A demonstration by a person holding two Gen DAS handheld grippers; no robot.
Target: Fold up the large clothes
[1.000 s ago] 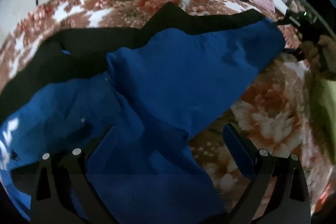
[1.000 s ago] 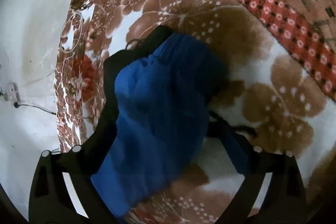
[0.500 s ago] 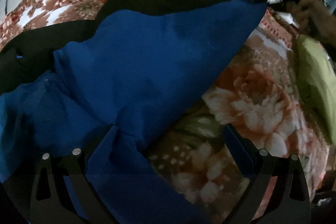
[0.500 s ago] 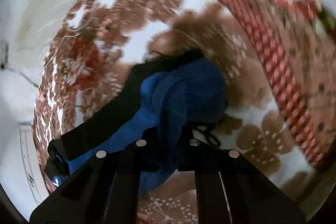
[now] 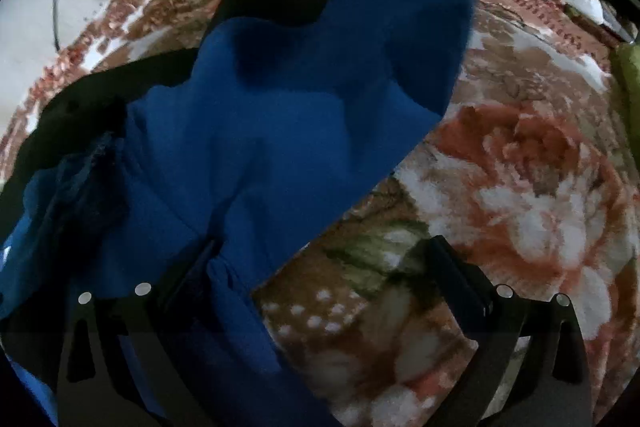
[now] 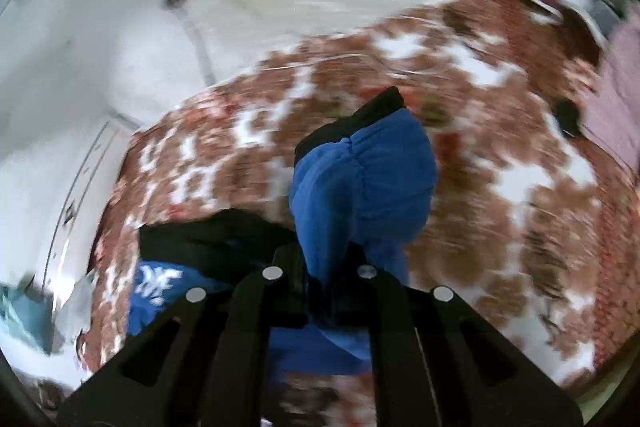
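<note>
A large blue garment with black trim (image 5: 280, 131) lies on a floral blanket (image 5: 520, 187). One end of it is lifted high and hangs down from the top of the left wrist view. My left gripper (image 5: 320, 259) is open low over the garment's near edge, its left finger (image 5: 192, 267) against the cloth. My right gripper (image 6: 320, 263) is shut on the bunched blue end of the garment (image 6: 360, 179) and holds it above the blanket (image 6: 500, 207). White print shows on the garment (image 6: 154, 281) below.
A pale wall with a cable (image 5: 52, 7) runs behind the blanket on the left. A pink cloth (image 6: 616, 107) and a dark small object (image 6: 568, 117) lie at the blanket's far right. A yellow-green cloth (image 5: 630, 87) sits at the right edge.
My right gripper closed on the garment's end and raised it, swinging it over toward the left. The lifted cloth now hangs across the left wrist view. My left gripper stays open.
</note>
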